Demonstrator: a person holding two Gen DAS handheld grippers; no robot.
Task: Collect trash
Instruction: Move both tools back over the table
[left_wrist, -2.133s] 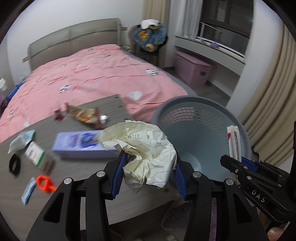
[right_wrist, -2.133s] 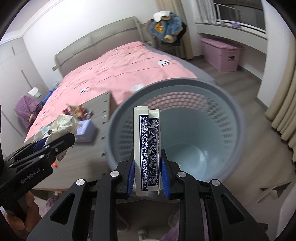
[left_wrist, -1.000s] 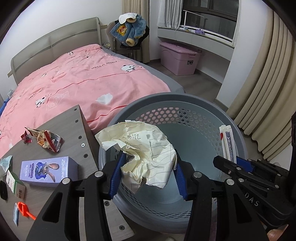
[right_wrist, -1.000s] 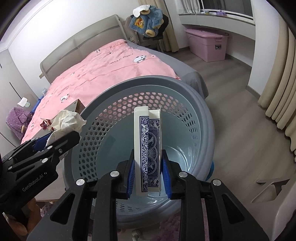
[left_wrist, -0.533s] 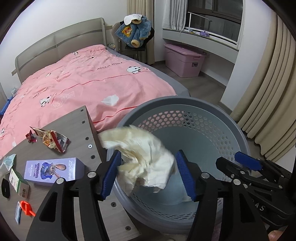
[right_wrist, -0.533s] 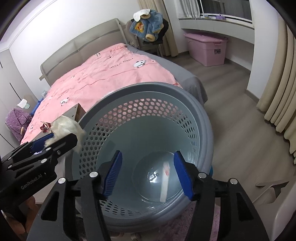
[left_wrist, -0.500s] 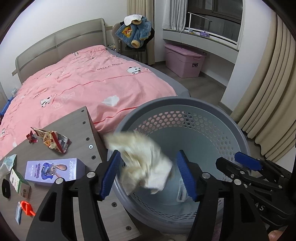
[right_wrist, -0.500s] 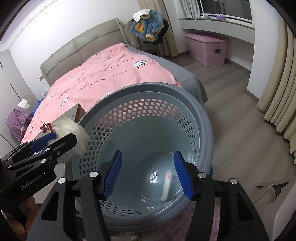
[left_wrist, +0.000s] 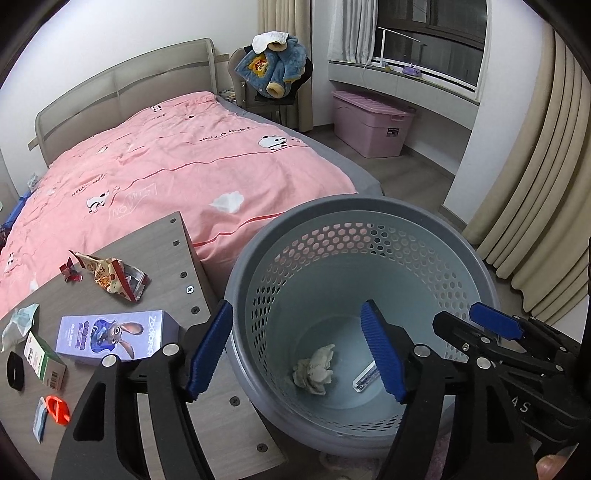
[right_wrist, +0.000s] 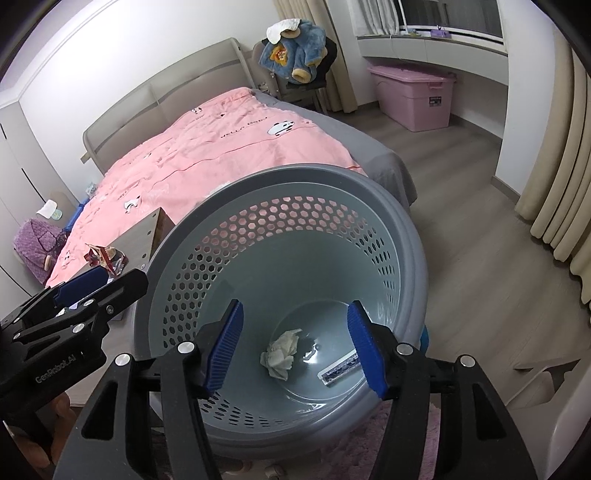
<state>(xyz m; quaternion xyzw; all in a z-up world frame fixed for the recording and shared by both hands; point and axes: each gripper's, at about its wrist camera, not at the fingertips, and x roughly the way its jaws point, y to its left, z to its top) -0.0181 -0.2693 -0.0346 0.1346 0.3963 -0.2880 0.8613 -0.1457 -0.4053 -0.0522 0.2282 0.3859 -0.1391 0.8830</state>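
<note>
Basket (left_wrist: 424, 221), grey with a perforated wall, stands on the floor just beside the table (left_wrist: 110, 435) edge. Both grippers hang over its mouth, pointing down into it. Left gripper (left_wrist: 295, 350): jaws opening, nothing between them. Right gripper (right_wrist: 293, 349): jaws apart, empty. Crumpled paper ball (left_wrist: 316, 369) lies on the basket floor, clear of both grippers. Card pack (left_wrist: 365, 378), blue-patterned, lies flat on the basket floor just beside the paper ball, not touching it as far as visible. On the table, well apart from the basket: snack wrapper (left_wrist: 114, 277), purple box (left_wrist: 114, 338), small green-and-white box (left_wrist: 44, 358), black ring (left_wrist: 14, 371), orange clip (left_wrist: 57, 408), tissue (left_wrist: 20, 323). Pink bed (left_wrist: 177, 162) is behind the table. Pink storage bin (left_wrist: 371, 123) sits near the window.
</note>
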